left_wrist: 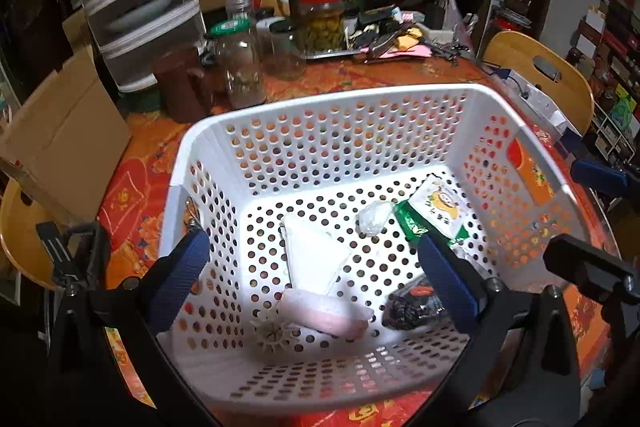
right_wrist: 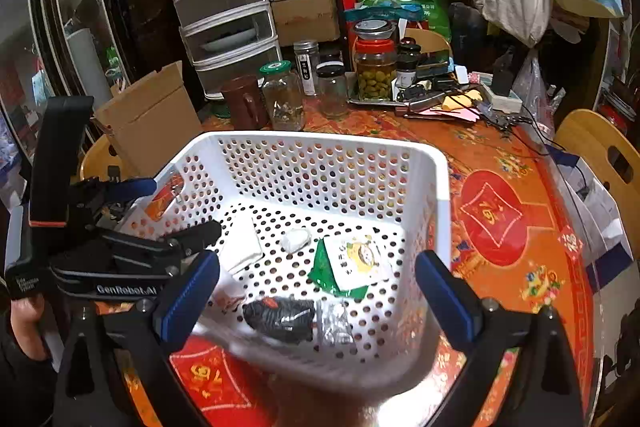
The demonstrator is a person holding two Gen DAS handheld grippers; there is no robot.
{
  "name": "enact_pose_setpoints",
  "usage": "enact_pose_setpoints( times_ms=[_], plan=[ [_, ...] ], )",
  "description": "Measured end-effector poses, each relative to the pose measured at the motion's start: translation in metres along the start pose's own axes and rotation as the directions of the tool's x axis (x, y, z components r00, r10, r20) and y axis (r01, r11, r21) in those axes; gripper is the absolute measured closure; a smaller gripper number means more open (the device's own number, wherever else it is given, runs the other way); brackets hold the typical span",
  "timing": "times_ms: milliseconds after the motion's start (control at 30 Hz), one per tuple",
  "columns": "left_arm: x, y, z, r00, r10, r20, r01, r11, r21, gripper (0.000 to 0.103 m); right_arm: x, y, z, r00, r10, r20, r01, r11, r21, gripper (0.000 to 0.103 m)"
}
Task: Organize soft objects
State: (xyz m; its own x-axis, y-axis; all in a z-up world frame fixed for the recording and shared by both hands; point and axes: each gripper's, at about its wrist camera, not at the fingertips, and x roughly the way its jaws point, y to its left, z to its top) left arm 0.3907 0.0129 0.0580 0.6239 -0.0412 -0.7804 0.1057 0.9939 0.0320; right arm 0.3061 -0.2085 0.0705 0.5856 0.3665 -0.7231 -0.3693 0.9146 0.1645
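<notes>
White perforated basket (left_wrist: pixel 320 99) on surface; inside: folded cloth (left_wrist: pixel 314 255), pink roll (left_wrist: pixel 324 311), dark bag (left_wrist: pixel 412 307), green packet (left_wrist: pixel 436 211). Left tool (left_wrist: pixel 316 275), right tool (right_wrist: pixel 316 299): released, holding nothing. Sorting apparently near complete.

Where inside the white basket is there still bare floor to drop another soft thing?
In the white perforated plastic basket, the far strip of floor along the back wall is bare, beyond the folded white cloth and the green-and-white snack packet. The near half is crowded: pink rolled towel, black packet.
</notes>
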Motion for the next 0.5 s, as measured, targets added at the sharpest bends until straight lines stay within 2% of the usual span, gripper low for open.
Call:
enact_pose_setpoints(
  times_ms=[133,200,367,433,500],
  plan=[
    [-0.030,-0.006,-0.016,0.998,0.016,0.058,-0.017,1.000,0.019,0.000,-0.022,-0.002,-0.016,0.999,-0.019,0.031,0.018,0.999,0.032,0.005],
    [-0.047,-0.009,-0.029,0.997,0.009,0.078,-0.011,1.000,0.029,0.000,-0.039,0.004,-0.030,0.992,-0.095,0.081,0.094,0.995,0.019,0.005],
    [-0.089,-0.011,-0.073,0.993,0.002,0.118,-0.006,0.999,0.036,0.000,-0.068,0.027,-0.066,0.972,-0.195,0.135,0.201,0.979,-0.037,0.005],
    [-0.106,-0.010,-0.091,0.991,-0.006,0.131,0.002,1.000,0.026,0.000,-0.083,0.036,-0.082,0.970,-0.188,0.156,0.196,0.980,-0.033,0.005],
    [-0.130,-0.009,-0.109,0.987,0.001,0.160,-0.003,1.000,0.012,0.000,-0.104,0.043,-0.097,0.972,-0.152,0.178,0.156,0.988,-0.009,0.005]
  ],
)
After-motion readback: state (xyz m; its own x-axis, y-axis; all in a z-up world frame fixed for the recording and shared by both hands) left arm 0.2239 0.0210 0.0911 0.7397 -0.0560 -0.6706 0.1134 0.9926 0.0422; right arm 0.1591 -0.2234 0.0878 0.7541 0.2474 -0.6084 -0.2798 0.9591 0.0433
